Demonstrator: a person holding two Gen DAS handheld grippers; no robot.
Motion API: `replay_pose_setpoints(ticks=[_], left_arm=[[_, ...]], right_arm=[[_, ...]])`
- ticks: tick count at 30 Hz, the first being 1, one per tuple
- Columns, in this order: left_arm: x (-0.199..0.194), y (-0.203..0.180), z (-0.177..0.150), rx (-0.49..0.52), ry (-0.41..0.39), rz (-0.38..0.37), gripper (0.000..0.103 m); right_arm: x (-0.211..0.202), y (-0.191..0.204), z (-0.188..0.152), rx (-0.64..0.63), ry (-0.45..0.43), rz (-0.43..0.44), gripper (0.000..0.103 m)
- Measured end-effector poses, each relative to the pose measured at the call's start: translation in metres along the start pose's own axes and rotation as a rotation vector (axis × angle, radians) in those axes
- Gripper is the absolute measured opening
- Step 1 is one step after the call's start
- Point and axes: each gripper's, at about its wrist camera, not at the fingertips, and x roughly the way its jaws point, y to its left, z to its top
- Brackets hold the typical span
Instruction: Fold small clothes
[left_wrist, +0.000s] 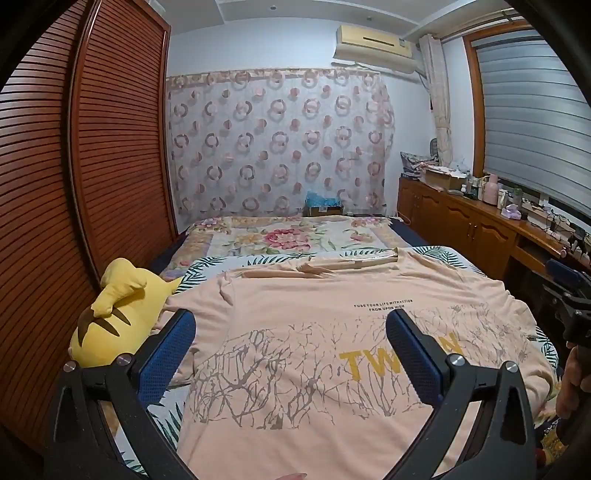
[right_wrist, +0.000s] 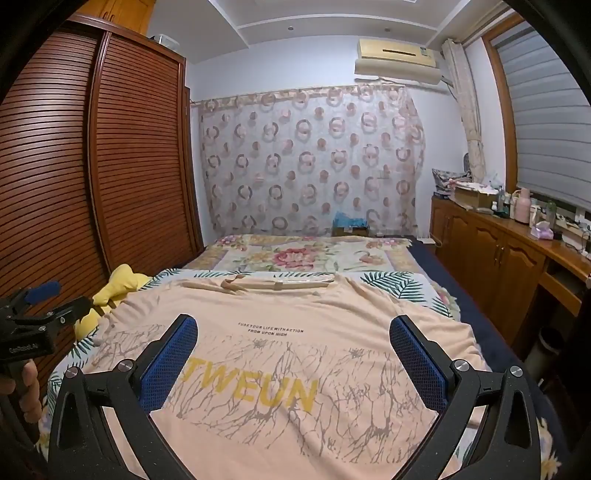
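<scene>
A peach T-shirt with a grey branch print and yellow letters lies spread flat, front up, on the bed, collar at the far end; it also shows in the right wrist view. My left gripper is open and empty, hovering over the shirt's left half near its hem. My right gripper is open and empty, hovering over the shirt's right half. The right gripper's body shows at the right edge of the left wrist view; the left one shows at the left edge of the right wrist view.
A yellow plush toy lies by the shirt's left sleeve, against the louvred wardrobe. A leaf-print sheet and floral blanket cover the bed. A wooden cabinet with clutter runs along the right.
</scene>
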Motion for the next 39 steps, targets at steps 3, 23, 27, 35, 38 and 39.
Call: replay_pose_setpoints(ticks=[3, 23, 27, 35, 38, 39], left_arm=[[0.001, -0.002, -0.002, -0.003, -0.006, 0.001, 0.103], [-0.003, 0.001, 0.006, -0.004, -0.014, 0.005, 0.103], [-0.005, 0.001, 0.008, -0.004, -0.017, 0.005, 0.103], [-0.01, 0.0, 0.013, -0.003, -0.021, 0.005, 0.103], [-0.01, 0.0, 0.014, -0.002, -0.021, 0.007, 0.103], [-0.01, 0.0, 0.014, -0.002, -0.021, 0.005, 0.103]], right_arm=[[0.001, -0.001, -0.003, 0.0, 0.0, 0.0, 0.103], [0.004, -0.003, 0.0, 0.008, 0.0, 0.001, 0.103], [0.003, -0.003, -0.001, 0.007, 0.0, 0.0, 0.103], [0.003, -0.003, -0.001, 0.009, 0.0, -0.001, 0.103], [0.003, -0.003, -0.001, 0.006, -0.002, -0.001, 0.103], [0.003, -0.003, -0.001, 0.007, -0.001, -0.001, 0.103]])
